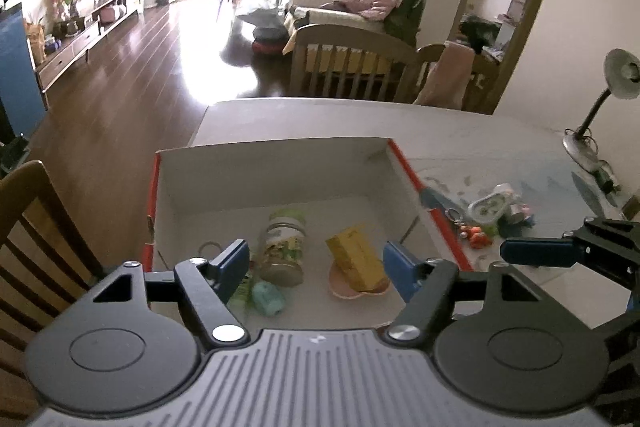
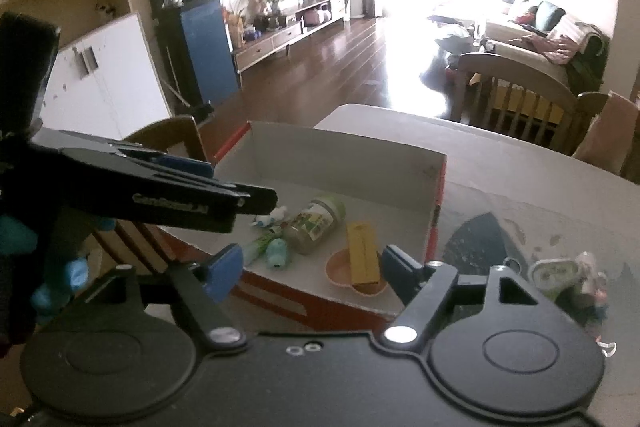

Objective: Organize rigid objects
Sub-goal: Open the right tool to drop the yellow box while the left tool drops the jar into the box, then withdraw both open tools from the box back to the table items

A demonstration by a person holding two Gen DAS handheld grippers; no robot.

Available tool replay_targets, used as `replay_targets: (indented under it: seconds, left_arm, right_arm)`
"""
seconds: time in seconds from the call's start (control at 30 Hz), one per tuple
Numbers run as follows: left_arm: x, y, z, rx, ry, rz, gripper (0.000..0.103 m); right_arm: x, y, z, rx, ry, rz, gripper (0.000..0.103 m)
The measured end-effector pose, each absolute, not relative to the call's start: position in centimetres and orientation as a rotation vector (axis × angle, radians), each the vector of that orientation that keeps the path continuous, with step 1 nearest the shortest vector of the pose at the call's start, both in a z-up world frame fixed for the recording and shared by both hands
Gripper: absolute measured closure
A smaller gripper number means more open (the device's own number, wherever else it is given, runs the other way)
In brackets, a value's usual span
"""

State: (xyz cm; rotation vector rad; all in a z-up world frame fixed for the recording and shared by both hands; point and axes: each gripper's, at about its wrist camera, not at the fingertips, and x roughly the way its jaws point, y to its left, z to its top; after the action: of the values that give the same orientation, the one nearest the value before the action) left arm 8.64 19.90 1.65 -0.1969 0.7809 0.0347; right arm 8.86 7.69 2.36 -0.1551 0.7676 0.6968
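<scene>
A white cardboard box with red edges [image 1: 276,163] [image 2: 344,155] stands on the table. In it lie a jar with a green label [image 1: 282,247] [image 2: 316,225], a yellow box [image 1: 356,257] [image 2: 363,253] resting on a pink dish [image 1: 340,287] [image 2: 340,269], a teal toy [image 1: 268,299] [image 2: 277,253] and a green tube [image 2: 260,245]. My left gripper [image 1: 316,263] is open and empty above the box's near side. My right gripper [image 2: 310,271] is open and empty at the box's near right corner; it shows at the right of the left wrist view [image 1: 532,253].
On the table right of the box lie a small green-and-white clock-like object [image 1: 490,205] [image 2: 554,273], small orange toys [image 1: 476,237] and keys. A desk lamp [image 1: 616,83] stands at the far right. Wooden chairs [image 1: 36,227] [image 2: 516,95] surround the table.
</scene>
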Motion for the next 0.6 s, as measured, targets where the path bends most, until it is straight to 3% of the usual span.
replay_targets:
  seconds: [0.23, 0.6]
  left_arm:
    - [7.7, 16.7, 2.6, -0.184, 0.76, -0.002, 0.028]
    - [9.5, 10.2, 1.9, -0.203, 0.746, -0.047, 0.018]
  right_arm:
    - [7.1, 3.6, 2.8, -0.085, 0.711, 0.687, 0.015]
    - [7.5, -4.4, 2.2, -0.012, 0.692, 0.621, 0.009]
